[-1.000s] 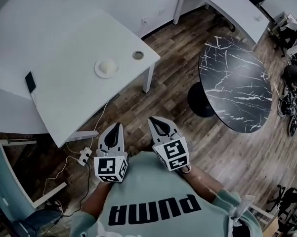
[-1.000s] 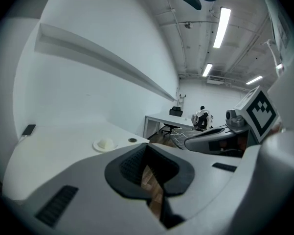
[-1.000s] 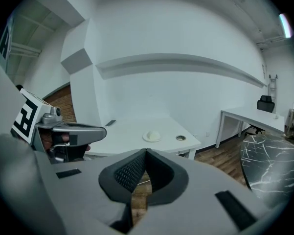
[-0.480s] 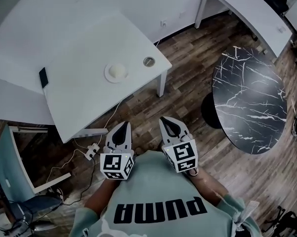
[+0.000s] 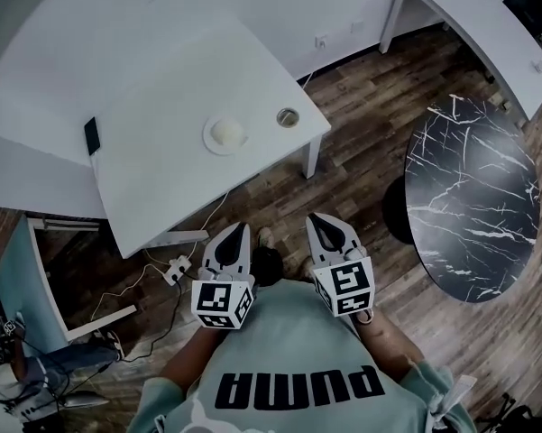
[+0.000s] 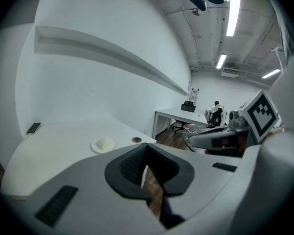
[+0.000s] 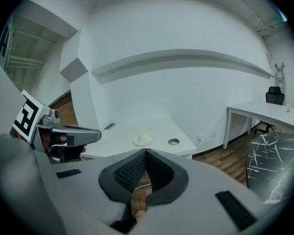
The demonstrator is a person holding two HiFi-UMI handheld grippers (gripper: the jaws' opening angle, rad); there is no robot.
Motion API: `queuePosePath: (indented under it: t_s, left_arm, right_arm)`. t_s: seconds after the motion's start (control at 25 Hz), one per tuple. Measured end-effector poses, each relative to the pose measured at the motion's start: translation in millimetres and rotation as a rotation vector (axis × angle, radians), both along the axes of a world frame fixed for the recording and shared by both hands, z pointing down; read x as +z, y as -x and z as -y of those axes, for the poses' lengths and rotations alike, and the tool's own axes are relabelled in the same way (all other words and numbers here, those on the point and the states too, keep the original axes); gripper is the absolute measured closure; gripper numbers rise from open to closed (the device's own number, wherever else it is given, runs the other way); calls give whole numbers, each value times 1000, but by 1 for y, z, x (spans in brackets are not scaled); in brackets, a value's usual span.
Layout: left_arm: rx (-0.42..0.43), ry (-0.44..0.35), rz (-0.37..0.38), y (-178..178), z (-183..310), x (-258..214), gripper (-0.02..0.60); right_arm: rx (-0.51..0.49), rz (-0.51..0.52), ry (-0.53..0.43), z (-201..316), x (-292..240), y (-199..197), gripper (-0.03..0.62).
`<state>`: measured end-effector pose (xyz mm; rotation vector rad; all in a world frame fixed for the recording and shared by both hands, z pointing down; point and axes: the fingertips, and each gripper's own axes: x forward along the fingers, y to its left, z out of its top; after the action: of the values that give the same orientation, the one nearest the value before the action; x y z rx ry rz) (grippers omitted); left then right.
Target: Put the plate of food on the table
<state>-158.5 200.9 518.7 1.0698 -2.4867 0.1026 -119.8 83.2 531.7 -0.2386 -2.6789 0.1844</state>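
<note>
Left claw [image 5: 237, 234] and right claw [image 5: 318, 221] are held closed and empty, short of the plate of food [image 5: 227, 135] on the bench [image 5: 158, 183]

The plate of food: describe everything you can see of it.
The plate is small, round and white, with a pale domed mound of food at its middle. It lies flat on the white table, between a dark phone and a round cable hole, nearer the hole. Nothing else touches it; the left gripper and right gripper are apart from it.
</note>
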Motion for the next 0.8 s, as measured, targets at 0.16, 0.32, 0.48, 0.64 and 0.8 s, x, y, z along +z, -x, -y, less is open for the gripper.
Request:
queuePosePath:
  t_s: [0.16, 0.32, 0.48, 0.64, 0.8]
  left_arm:
    - [27, -11, -21, 26, 10, 8, 575]
    - [83, -31, -37, 65, 23, 9, 575]
    - [142, -57, -57, 102, 35, 9, 575]
    - [185, -84, -89, 130, 44, 16, 575]
    - [191, -97, -108, 162, 39, 21, 575]
  right_arm:
    - [6, -18, -17, 1, 4, 19, 586]
    - [53, -44, -8, 7, 5, 45, 586]
    - [84, -62, -15, 8, 0, 80, 586]
    - [94, -90, -55, 8, 0, 111, 586]
    - [99, -119, -66, 3, 5, 141, 586]
